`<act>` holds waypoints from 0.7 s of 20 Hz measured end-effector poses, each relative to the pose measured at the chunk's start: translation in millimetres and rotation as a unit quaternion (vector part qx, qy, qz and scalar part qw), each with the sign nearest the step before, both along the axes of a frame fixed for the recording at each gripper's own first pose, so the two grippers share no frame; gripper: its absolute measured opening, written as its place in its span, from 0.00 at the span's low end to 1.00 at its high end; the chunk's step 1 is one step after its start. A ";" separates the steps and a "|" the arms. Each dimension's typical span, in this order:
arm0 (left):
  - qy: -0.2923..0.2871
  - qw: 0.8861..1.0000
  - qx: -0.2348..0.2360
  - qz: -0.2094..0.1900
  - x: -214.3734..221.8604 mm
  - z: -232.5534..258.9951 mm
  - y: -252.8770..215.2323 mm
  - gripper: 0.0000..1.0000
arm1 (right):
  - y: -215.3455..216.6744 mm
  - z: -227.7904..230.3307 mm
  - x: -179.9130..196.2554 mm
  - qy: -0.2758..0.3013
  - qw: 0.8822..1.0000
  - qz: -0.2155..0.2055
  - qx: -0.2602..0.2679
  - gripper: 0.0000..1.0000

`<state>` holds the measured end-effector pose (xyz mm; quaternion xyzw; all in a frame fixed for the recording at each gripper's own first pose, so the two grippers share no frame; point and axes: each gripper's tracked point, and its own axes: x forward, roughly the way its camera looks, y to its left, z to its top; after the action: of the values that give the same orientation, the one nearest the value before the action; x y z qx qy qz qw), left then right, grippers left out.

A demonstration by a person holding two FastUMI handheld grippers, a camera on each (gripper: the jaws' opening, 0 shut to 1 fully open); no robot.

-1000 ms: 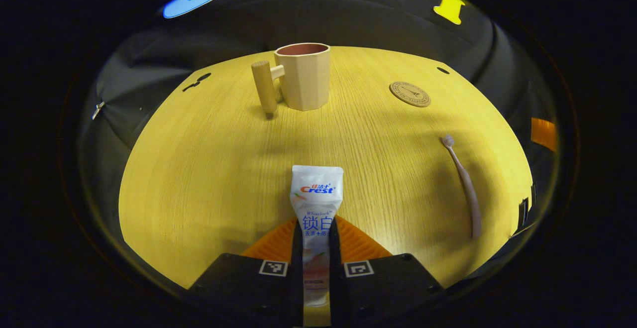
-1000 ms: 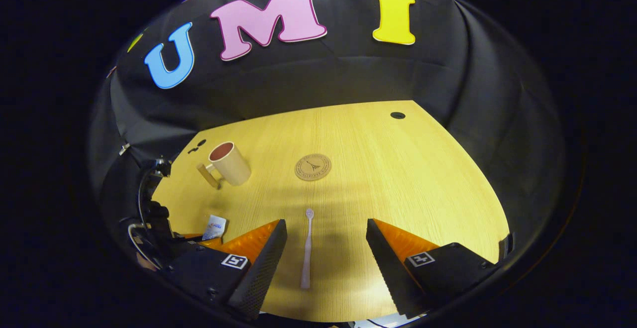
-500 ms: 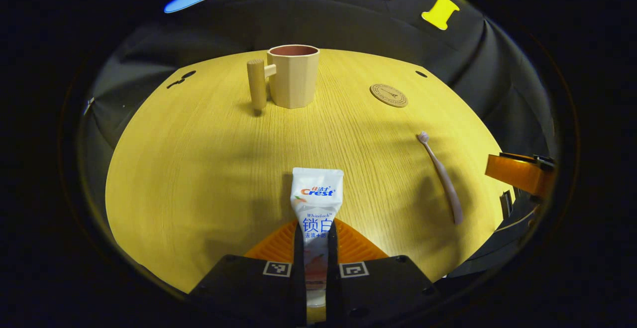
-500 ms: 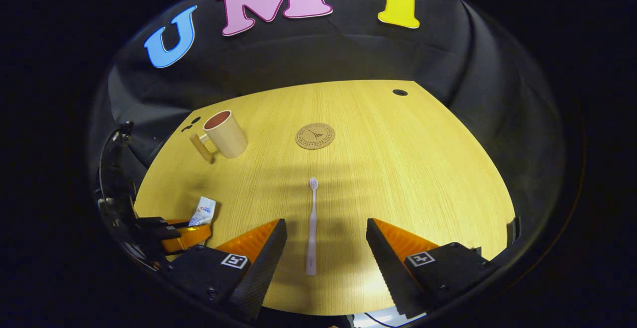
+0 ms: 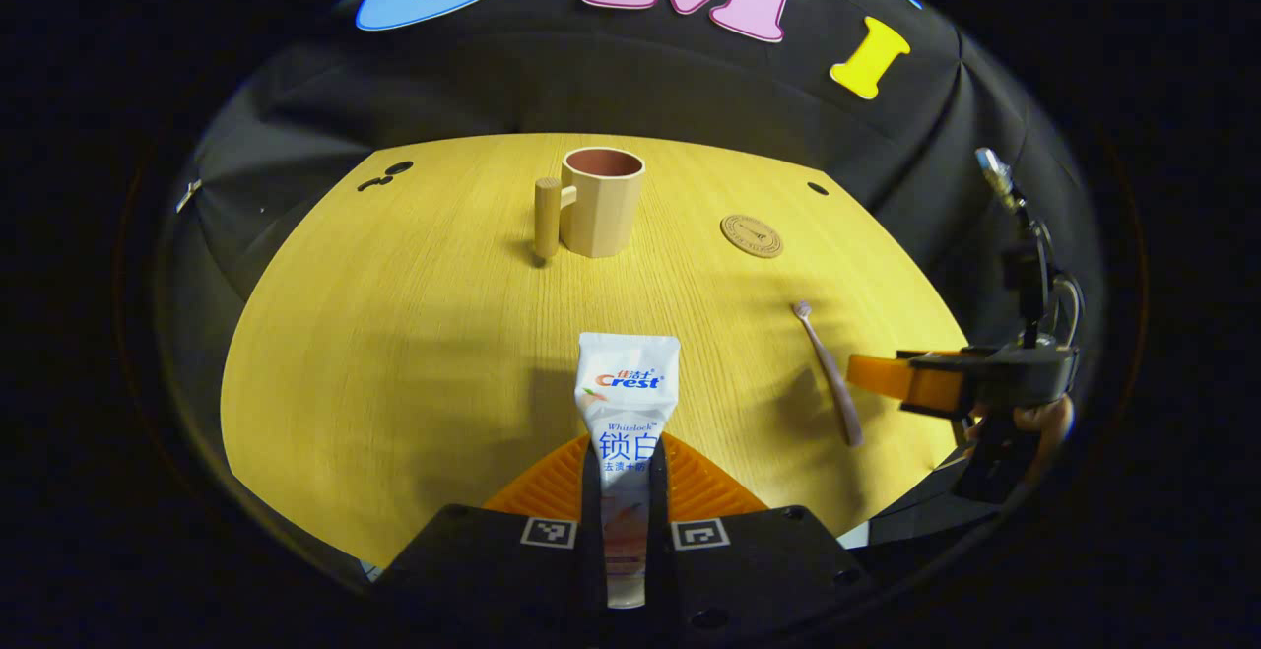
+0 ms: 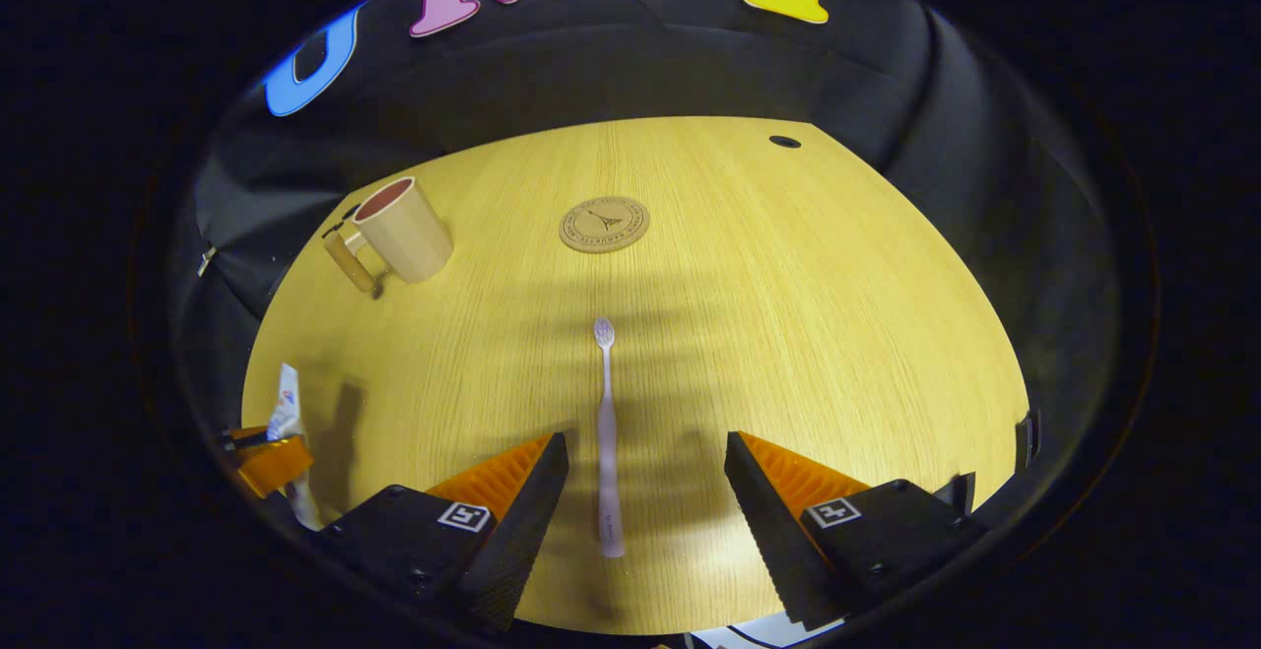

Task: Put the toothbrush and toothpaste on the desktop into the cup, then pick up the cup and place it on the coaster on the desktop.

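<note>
Toothpaste tube pinched in left gripper, short of cup — right gripper spread astride toothbrush; could slip.

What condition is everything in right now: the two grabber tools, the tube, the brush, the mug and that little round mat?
Left gripper: shut on the white toothpaste tube, held off the desk.
Right gripper: open, fingers either side of the brush handle.
Slim pale pink toothbrush: lying flat on the yellow wooden desktop.
Beige cup with wooden handle: upright; nothing sticks out of it.
Round brown coaster: bare.
</note>
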<state>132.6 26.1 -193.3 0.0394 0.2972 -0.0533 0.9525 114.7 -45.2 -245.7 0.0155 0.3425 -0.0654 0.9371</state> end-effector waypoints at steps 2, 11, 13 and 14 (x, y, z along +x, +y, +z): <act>-0.008 1.000 -0.008 0.003 -3.5 6.2 2.2 0.21 | 0.3 -10.5 4.7 0.013 1.000 -0.004 -0.007 0.99; -0.012 0.999 -0.024 0.018 -15.2 5.2 19.3 0.20 | 13.4 -22.7 21.5 0.034 0.999 0.009 -0.013 0.77; -0.015 0.999 -0.037 0.017 -16.2 6.5 18.1 0.21 | 14.8 -22.1 23.2 0.033 0.999 0.013 -0.018 0.40; -0.016 0.999 -0.045 0.015 -17.1 6.6 16.2 0.20 | 14.8 -22.9 23.1 0.035 0.999 0.017 -0.020 0.21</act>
<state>115.5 42.3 -186.7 -0.0074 0.2795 -0.0513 0.9587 137.9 -30.3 -268.6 -0.0116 0.3736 -0.0567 0.9258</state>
